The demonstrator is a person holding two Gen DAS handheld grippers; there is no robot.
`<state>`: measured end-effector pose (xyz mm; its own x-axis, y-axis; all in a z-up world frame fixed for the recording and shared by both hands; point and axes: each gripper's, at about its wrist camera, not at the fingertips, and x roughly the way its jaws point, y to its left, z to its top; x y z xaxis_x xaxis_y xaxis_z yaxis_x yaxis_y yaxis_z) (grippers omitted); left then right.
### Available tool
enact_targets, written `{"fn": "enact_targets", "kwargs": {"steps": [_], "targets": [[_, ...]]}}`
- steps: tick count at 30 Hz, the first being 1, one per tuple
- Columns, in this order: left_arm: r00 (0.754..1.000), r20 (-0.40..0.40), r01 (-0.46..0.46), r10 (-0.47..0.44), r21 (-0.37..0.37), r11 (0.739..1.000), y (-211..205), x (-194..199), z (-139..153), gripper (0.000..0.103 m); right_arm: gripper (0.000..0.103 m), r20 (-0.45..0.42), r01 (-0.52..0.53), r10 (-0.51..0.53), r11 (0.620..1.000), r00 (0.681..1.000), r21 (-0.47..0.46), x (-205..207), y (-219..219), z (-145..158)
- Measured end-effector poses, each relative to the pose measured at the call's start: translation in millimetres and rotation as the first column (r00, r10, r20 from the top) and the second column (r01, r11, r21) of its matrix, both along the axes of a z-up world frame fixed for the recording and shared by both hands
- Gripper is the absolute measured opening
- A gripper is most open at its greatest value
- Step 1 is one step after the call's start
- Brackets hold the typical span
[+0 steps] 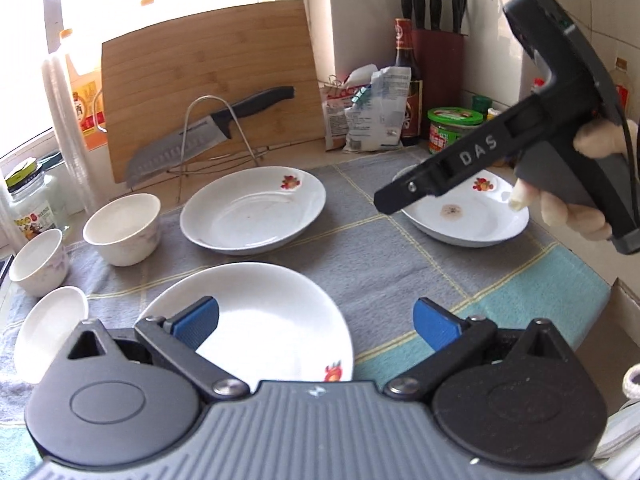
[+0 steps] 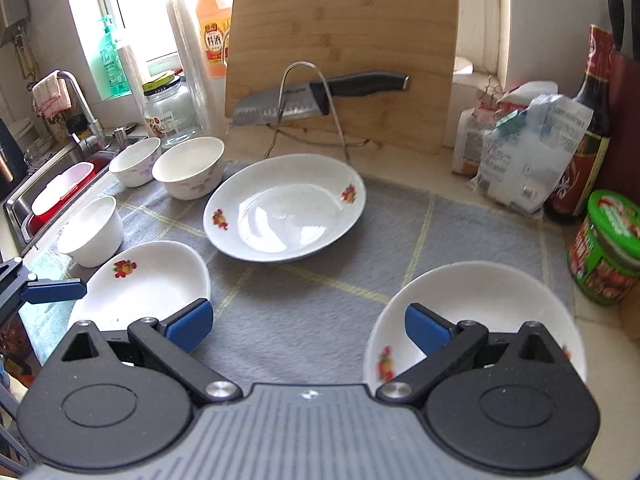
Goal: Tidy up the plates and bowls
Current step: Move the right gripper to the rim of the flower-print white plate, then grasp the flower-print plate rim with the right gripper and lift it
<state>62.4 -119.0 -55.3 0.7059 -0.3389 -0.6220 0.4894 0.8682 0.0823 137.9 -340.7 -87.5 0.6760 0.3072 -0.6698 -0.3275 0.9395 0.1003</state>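
You've got three plates spread flat on the grey cloth (image 2: 304, 312), none stacked: the near-left plate (image 1: 264, 320) right under your left gripper (image 1: 316, 322), the middle plate (image 2: 284, 208) further back by the knife rack, and the right plate (image 2: 480, 304) under your right gripper (image 2: 308, 326). Three bowls (image 2: 188, 166) sit loose on the sink side, w/ two touching each other and the third apart, nearer you.

Left gripper: blue pads apart, nothing btwn them, hovering over the near-left plate's rim. Right gripper: pads also apart, empty, above the cloth btwn the near-left and right plates.

Progress, as I judge it: basically nothing sorted yet. All plates need stacking into one pile, bowls nested into another. Cutting board (image 2: 344, 48) and knife (image 2: 320, 96) stand behind the plates, so keep clear of that blade when you reach for the middle plate.
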Motion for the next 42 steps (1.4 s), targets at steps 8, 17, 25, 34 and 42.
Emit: {"fn": "enact_targets", "kwargs": {"steps": [8, 17, 25, 34, 42], "targets": [[1.000, 0.007, -0.011, 0.011, -0.034, 0.999, 38, -4, -2, 0.102, 0.103, -0.047, 0.045, -0.044, 0.999, 0.998, 0.020, -16, 36, -10], [0.999, -0.037, 0.027, -0.028, -0.029, 0.999, 89, -7, -14, 0.102, 0.103, -0.140, 0.080, -0.077, 0.997, 0.987, 0.011, -19, 77, -33], [0.987, -0.142, 0.076, -0.073, 0.011, 0.997, 123, -6, -49, 0.102, 0.103, -0.203, 0.090, -0.083, 0.996, 0.976, 0.028, -15, 102, -47], [0.975, -0.158, 0.158, -0.157, -0.007, 0.987, 122, 0, -70, 0.102, 0.103, -0.226, 0.115, -0.113, 0.993, 0.967, -0.006, -16, 118, -50], [0.968, -0.134, 0.213, -0.213, -0.009, 0.977, 119, 6, -72, 0.102, 0.103, -0.226, 0.132, -0.129, 0.991, 0.966, -0.001, -23, 120, -47]]}}
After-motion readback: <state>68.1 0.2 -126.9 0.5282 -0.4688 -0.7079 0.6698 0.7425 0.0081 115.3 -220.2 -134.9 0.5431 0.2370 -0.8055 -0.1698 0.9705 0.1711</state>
